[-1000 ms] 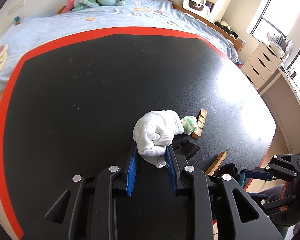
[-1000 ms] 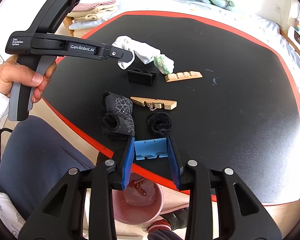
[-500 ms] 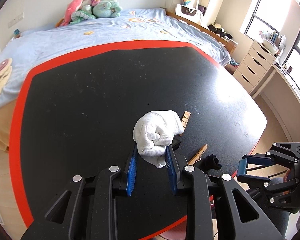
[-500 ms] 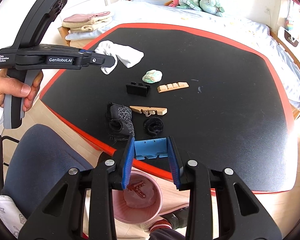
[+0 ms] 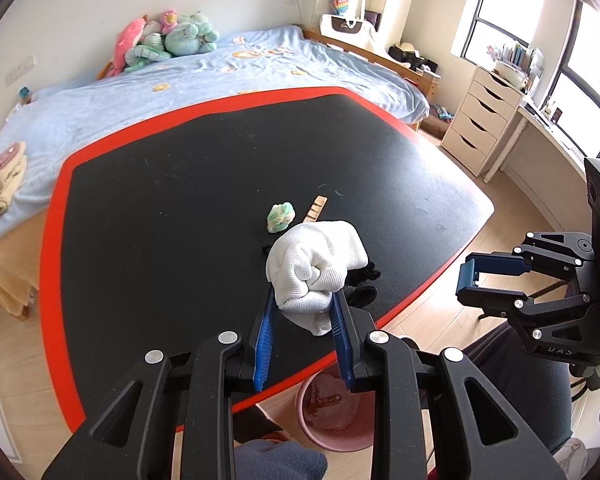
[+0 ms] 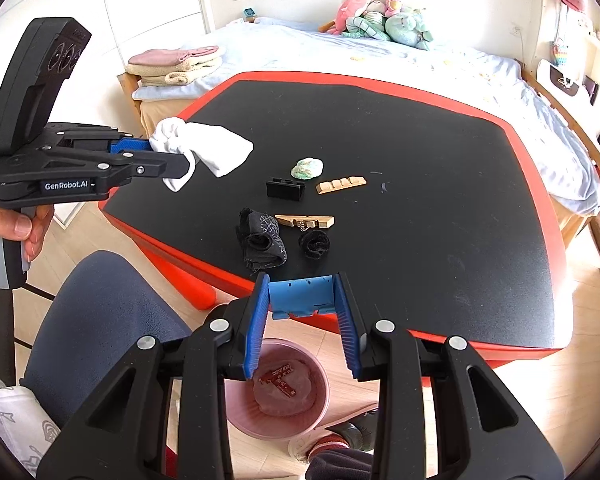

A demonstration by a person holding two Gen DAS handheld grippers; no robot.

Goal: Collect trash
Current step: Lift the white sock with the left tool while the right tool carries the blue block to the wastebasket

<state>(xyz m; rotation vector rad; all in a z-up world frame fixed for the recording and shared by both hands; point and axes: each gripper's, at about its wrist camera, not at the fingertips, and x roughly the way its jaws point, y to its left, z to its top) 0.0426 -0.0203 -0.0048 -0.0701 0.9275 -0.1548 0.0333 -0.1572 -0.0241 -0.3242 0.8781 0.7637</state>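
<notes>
L gripper (image 5: 303, 307) is clamped on a balled white cloth (image 5: 318, 266), held up in the air over the near-left edge of the black table (image 6: 420, 168). R gripper (image 6: 302, 307) pinches a small blue plastic piece (image 6: 300, 295) btwn its fingers, right above the pink bin (image 6: 278, 388) on the floor (some pinkish trash already in it). On the table: green-white wad (image 6: 307, 167), black clip (image 6: 285, 188), two wooden pieces (image 6: 341, 185), dark sock (image 6: 261, 243), black roll (image 6: 314, 243).
</notes>
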